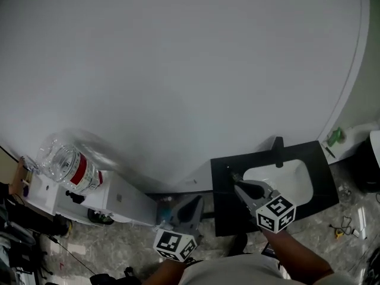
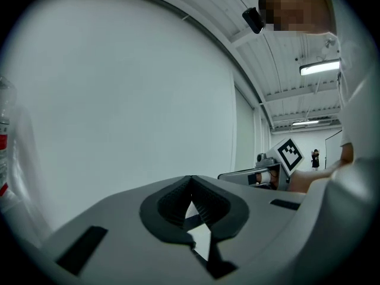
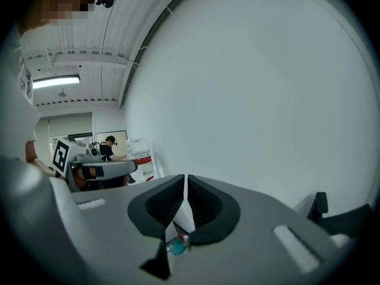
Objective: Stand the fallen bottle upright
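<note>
A clear plastic bottle (image 1: 74,166) with a red label stands upright near the left edge of the big white round table (image 1: 190,70). It shows small in the right gripper view (image 3: 140,162) and as a sliver at the left edge of the left gripper view (image 2: 3,159). Both grippers are low at the table's near edge, far right of the bottle and apart from it. My left gripper (image 1: 193,202) (image 2: 190,179) has its pads together with nothing between them. My right gripper (image 1: 234,180) (image 3: 185,178) shows a thin slit between its pads and holds nothing.
A black stand with a white basin (image 1: 279,180) sits on the floor under my right gripper. A long white box (image 1: 119,203) lies below the table's left edge. Cables (image 1: 344,227) trail on the marbled floor at right. A person (image 3: 110,147) stands far off.
</note>
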A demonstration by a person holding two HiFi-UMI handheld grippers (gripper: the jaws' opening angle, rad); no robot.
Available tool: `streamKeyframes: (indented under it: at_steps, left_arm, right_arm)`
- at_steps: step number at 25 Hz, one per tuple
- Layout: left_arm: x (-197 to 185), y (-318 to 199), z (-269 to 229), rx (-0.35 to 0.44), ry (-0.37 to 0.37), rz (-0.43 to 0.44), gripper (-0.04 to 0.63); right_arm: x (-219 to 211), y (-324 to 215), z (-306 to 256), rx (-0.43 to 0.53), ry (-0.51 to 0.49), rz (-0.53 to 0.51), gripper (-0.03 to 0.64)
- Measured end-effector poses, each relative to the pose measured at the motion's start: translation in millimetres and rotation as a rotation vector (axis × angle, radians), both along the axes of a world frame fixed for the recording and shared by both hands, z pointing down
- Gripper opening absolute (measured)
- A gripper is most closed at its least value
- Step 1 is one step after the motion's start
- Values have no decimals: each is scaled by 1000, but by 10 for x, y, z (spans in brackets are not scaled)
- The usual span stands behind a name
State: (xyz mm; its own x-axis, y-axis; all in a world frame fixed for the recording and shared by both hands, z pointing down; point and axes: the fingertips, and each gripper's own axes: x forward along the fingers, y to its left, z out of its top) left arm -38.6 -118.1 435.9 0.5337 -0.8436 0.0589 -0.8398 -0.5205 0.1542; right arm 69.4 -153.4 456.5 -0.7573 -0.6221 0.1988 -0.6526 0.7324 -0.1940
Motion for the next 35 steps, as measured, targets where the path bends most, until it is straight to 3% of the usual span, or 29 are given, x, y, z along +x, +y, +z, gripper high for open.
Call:
streamKeyframes:
  at_steps: [5, 10, 16, 26, 31, 35]
  left_arm:
    - [132, -484, 175, -27, 0, -43, 6]
    - [28, -859, 367, -57, 18, -70, 6]
    - [-17, -1166, 577, -112, 53, -54, 6]
    - [-141, -1482, 839, -190, 72, -32, 6]
    - [-281, -1612, 1001, -238, 92, -29, 6]
    - [-383, -1679, 1065, -254, 101, -30, 6]
  right_arm:
    - [74, -655, 443, -138, 78, -81, 61]
    - [-20, -1245, 1037, -274, 224, -135, 84]
    - [-114, -1883, 2067, -563, 416, -197, 110]
    - [-151, -2356, 3593, -924, 632, -176, 120]
    - [-145, -2437, 3974, -989, 735, -178, 121]
    - [-185, -2413, 4159, -1042, 740, -175, 146]
